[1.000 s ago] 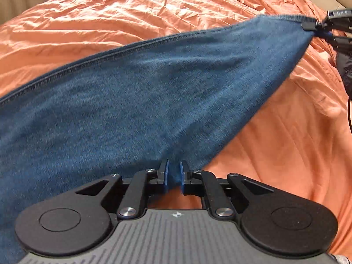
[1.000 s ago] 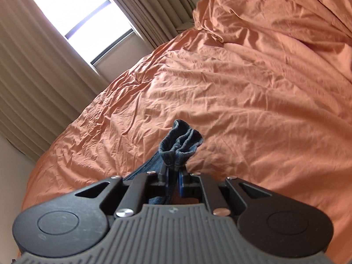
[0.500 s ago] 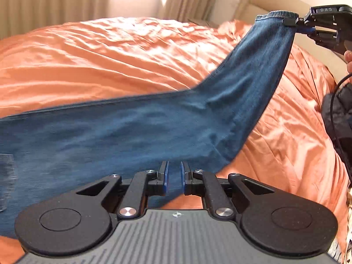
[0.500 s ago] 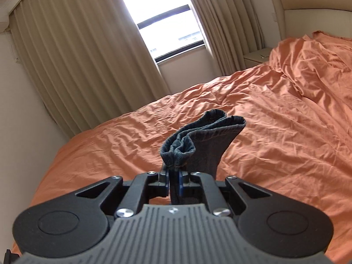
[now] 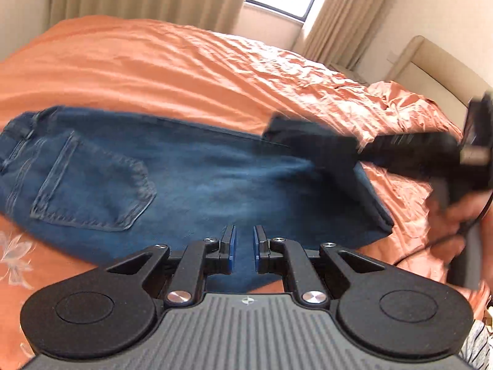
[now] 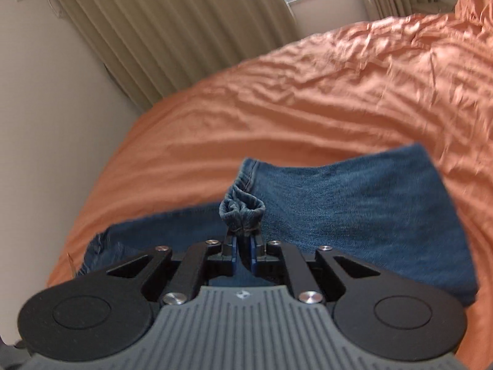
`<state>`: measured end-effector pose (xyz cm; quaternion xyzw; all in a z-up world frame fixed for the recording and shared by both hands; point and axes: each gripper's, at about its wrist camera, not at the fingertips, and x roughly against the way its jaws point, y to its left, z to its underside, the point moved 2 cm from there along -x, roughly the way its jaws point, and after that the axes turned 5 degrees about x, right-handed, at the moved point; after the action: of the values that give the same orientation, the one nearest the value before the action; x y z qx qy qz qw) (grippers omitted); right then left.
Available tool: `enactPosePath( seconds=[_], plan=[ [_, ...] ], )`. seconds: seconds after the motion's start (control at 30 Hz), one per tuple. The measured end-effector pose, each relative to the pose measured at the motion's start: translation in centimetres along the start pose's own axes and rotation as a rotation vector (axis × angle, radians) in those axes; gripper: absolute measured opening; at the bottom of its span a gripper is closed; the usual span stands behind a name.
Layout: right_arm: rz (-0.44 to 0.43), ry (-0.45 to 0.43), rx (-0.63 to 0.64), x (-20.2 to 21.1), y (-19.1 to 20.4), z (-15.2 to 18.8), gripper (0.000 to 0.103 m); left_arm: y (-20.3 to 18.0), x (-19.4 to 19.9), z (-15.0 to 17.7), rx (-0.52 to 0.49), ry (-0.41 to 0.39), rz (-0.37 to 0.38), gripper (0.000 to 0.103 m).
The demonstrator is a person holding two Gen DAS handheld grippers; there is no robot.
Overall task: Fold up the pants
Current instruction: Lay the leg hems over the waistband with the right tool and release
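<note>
Both tools grip denim, the right tool (image 6: 243,248) clenched on the bunched hem and the left tool (image 5: 243,251) pinching fabric, holding the jeans (image 5: 191,185) over the bed (image 5: 172,61), waistband lying far left.

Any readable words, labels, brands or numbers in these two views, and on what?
None can be read.
Left claw: a small round emblem on its grey body, no letters.
Right claw: the same emblem, no letters; in the left view it is too blurred to read.
Jeans: no label visible.
</note>
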<state>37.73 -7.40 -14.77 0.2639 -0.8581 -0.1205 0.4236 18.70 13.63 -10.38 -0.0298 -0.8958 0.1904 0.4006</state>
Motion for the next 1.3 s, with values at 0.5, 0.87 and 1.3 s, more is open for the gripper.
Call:
enactPosePath(
  seconds=[0.5, 0.87, 1.3],
  plan=[
    [-0.099, 0.065, 0.044, -3.3, -2.3, 5.5, 0.047, 2.9, -4.6, -0.6, 0.228, 0.062, 0.192, 0.04],
    [0.175, -0.223, 0.215, -1.5, -7.6, 2.5, 0.053, 1.5, -14.3, -5.2, 0.361, 0.065, 0.209, 0.045],
    [0.204, -0.244, 0.013, -1.2, -15.9, -0.4, 0.035, -1.5, -15.6, -6.9, 0.163, -0.077, 0.153, 0.007]
  ],
)
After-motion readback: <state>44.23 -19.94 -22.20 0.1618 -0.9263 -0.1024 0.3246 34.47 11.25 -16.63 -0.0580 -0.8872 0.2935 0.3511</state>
